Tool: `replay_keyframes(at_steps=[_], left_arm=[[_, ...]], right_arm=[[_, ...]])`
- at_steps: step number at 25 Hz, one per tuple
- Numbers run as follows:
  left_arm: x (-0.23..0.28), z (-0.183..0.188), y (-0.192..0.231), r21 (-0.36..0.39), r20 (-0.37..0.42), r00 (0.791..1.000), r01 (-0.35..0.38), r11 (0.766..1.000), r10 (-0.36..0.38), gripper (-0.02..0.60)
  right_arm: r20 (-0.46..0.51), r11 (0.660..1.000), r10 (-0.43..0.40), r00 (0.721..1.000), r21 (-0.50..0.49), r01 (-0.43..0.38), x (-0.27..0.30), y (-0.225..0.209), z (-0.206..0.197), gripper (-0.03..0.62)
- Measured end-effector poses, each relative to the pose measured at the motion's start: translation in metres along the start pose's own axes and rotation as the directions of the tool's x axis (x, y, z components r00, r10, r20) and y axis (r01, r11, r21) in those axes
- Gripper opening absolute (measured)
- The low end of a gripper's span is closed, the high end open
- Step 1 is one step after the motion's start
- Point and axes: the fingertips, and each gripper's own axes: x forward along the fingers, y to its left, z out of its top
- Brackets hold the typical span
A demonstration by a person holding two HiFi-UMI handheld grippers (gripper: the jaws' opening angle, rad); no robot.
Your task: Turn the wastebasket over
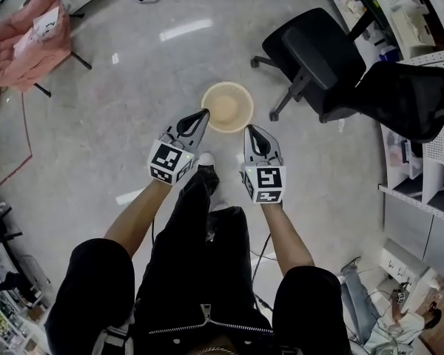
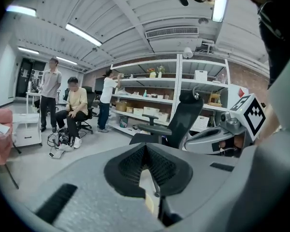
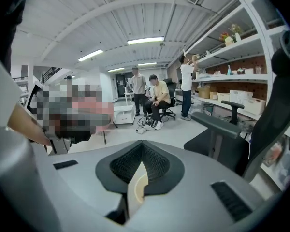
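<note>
The beige round wastebasket [image 1: 227,106] stands on the grey floor with its open mouth up, seen from above in the head view. Both grippers are held up in the air above and nearer than it, apart from it. My left gripper [image 1: 204,112] is shut with nothing in it, its tip over the basket's left rim in the picture. My right gripper [image 1: 249,128] is also shut and empty, just right of the basket. In the left gripper view the jaws [image 2: 146,146] meet; a beige sliver shows through the slit. The right gripper view shows its jaws [image 3: 142,146] closed the same way.
A black office chair [image 1: 311,58] stands right of the basket, and a second dark chair [image 1: 407,95] is by the shelves [image 1: 429,176] at the right edge. A pink cloth [image 1: 26,39] hangs at far left. Several people [image 2: 72,110] are by distant shelving.
</note>
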Motion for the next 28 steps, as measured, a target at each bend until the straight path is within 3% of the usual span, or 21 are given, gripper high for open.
replay_keyframes(at_steps=[7,19,28], left_arm=[[-0.051,0.065,-0.049,-0.019,0.031,0.998,-0.046,0.999,0.047,0.003],[-0.109,0.114,-0.140,0.008,0.044,0.999,-0.021,1.000,0.021,0.003],[-0.156,0.129,-0.208,0.040,0.069,0.996,-0.063,0.997,0.060,0.004]], right_arm=[[0.047,1.000,0.007,0.999,-0.001,-0.007,-0.072,0.031,0.047,0.011],[0.131,1.000,0.010,0.991,-0.022,-0.007,-0.191,0.060,0.080,0.009],[0.171,0.998,0.043,0.984,-0.047,-0.036,-0.259,0.076,0.091,0.009]])
